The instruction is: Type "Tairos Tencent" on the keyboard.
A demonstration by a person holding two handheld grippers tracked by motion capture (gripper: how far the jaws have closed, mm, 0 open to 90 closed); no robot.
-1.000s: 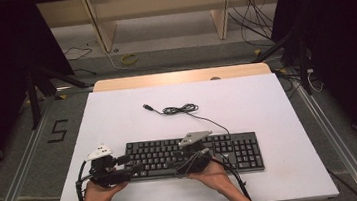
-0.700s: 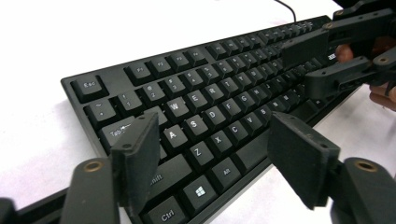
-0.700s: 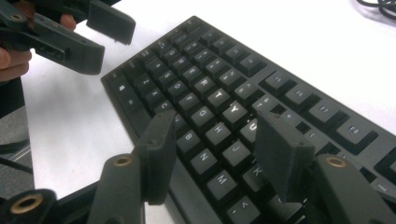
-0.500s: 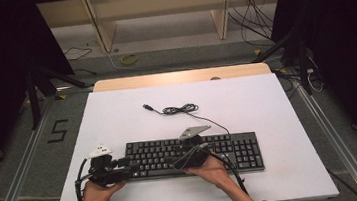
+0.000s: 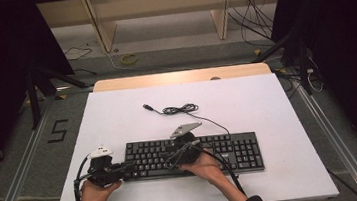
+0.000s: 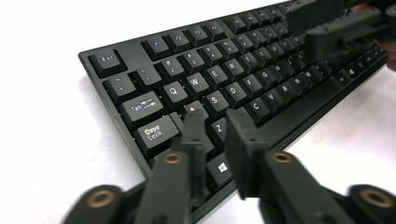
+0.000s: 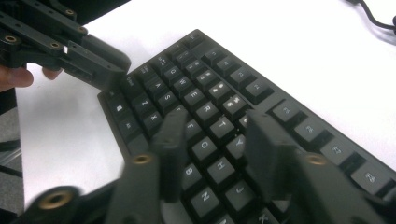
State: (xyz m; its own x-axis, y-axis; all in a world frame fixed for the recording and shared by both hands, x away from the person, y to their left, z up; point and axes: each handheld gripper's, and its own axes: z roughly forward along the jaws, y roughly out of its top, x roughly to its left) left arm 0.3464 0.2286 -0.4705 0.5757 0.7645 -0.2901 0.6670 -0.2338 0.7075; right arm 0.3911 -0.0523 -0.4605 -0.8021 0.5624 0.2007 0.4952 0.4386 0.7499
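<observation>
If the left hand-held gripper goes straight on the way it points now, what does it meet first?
Probably the keyboard: the left hand-held gripper points at its lower-left keys, near A, S and Z. How high it hangs above them is unclear.

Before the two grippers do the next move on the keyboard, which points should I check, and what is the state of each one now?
1. Keyboard lies flat on the white table: ok.
2. Left gripper is above the left end, near Caps Lock and Z, jaws a little apart, holding nothing: ok.
3. Right gripper is above the middle letter keys, around G and H, jaws apart, holding nothing: ok.
4. Whether either gripper touches a key: cannot tell.
5. The two grippers are apart from each other: ok.
6. Keyboard cable lies coiled on the table behind the keyboard, plug free, away from both grippers: ok.
</observation>
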